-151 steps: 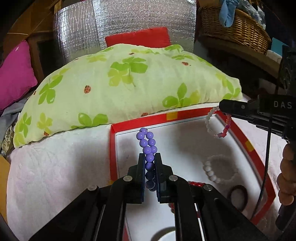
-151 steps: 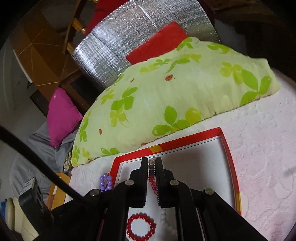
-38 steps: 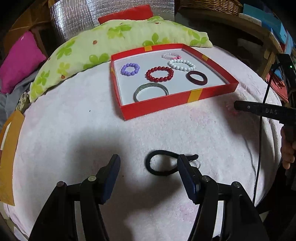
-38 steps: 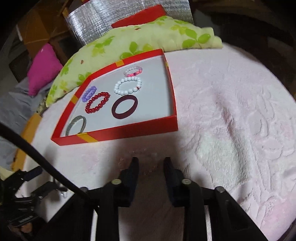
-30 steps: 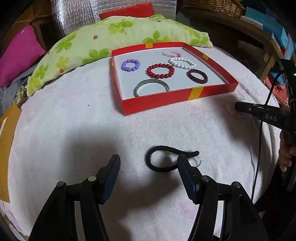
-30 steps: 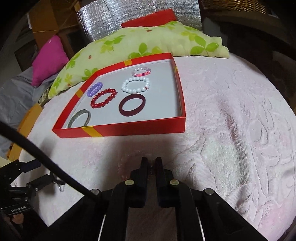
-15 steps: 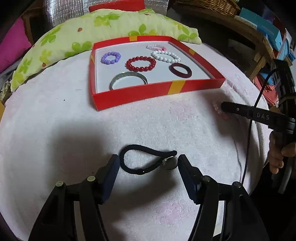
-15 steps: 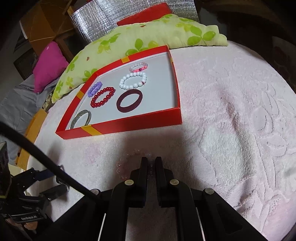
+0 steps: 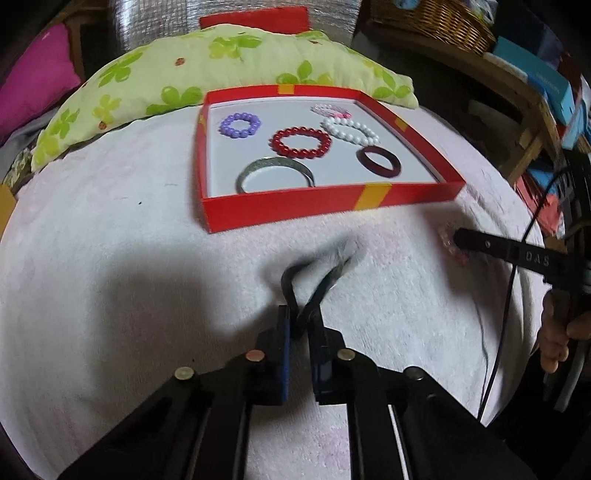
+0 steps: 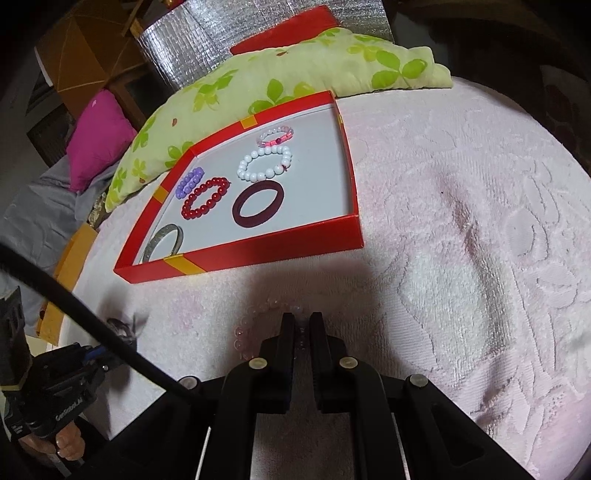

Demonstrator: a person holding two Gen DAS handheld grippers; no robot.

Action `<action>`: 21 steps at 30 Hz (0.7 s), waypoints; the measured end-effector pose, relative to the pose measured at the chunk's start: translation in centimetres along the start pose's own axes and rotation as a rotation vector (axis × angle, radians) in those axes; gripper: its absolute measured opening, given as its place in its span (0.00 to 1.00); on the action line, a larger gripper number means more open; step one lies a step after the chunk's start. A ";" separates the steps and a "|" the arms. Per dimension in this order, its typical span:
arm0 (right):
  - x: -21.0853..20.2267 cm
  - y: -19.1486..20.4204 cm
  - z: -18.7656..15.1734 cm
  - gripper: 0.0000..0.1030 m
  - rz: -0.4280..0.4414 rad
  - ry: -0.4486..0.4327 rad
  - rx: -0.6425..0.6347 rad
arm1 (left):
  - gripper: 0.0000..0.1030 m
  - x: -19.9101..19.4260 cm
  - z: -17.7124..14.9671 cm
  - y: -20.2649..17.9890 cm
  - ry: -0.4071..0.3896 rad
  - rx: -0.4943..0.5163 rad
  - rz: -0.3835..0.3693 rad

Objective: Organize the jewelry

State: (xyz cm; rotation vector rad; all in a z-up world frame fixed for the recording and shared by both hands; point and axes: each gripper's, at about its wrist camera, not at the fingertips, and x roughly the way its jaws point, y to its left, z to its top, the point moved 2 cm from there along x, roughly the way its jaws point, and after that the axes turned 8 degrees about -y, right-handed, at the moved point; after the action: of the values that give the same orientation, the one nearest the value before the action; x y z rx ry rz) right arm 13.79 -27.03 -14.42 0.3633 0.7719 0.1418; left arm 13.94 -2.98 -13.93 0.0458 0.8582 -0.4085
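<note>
My left gripper (image 9: 301, 319) is shut on a black cord bracelet (image 9: 323, 275) and lifts it off the pink towel (image 9: 110, 258). My right gripper (image 10: 302, 321) is shut on a pale pink bead bracelet (image 10: 258, 314) that lies on the towel in front of the box; it also shows in the left wrist view (image 9: 448, 243). The red box (image 9: 332, 206) holds a purple bead bracelet (image 9: 240, 124), a red bead bracelet (image 9: 301, 142), a white bead bracelet (image 9: 351, 131), a dark red bangle (image 9: 378, 165), a silver bangle (image 9: 275, 175) and a pink-and-clear bracelet (image 9: 330, 109).
A green leaf-print pillow (image 9: 221, 74) lies behind the box. A magenta cushion (image 9: 33, 88) is at the far left. A wicker basket (image 9: 432, 18) and shelves stand at the back right. A cable (image 9: 506, 295) hangs from the right gripper.
My left gripper has closed on the black cord bracelet, which now stands up between the fingers instead of lying flat. My right gripper stays shut on the pale pink bracelet.
</note>
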 end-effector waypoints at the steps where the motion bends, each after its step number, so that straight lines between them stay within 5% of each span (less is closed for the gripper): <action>1: 0.0 0.1 0.0 0.09 0.000 -0.002 -0.007 | 0.08 0.0 0.1 0.2 -0.004 -0.010 0.004; 14: 0.4 2.3 -0.1 0.09 0.038 -0.001 -0.059 | 0.09 -0.4 0.5 1.6 -0.008 -0.077 0.004; 18: 0.6 2.0 -0.2 0.10 0.038 0.006 -0.055 | 0.45 -0.6 1.1 2.4 -0.040 -0.111 0.023; 21: 0.6 2.0 -0.3 0.10 0.038 0.005 -0.053 | 0.51 -0.6 1.9 2.4 -0.081 -0.121 0.025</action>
State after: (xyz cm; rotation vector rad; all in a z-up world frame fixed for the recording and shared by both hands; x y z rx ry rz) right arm 14.05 -24.94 -14.31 0.3278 0.7654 0.1984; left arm 15.84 -0.90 -12.53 -0.0711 0.8003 -0.3322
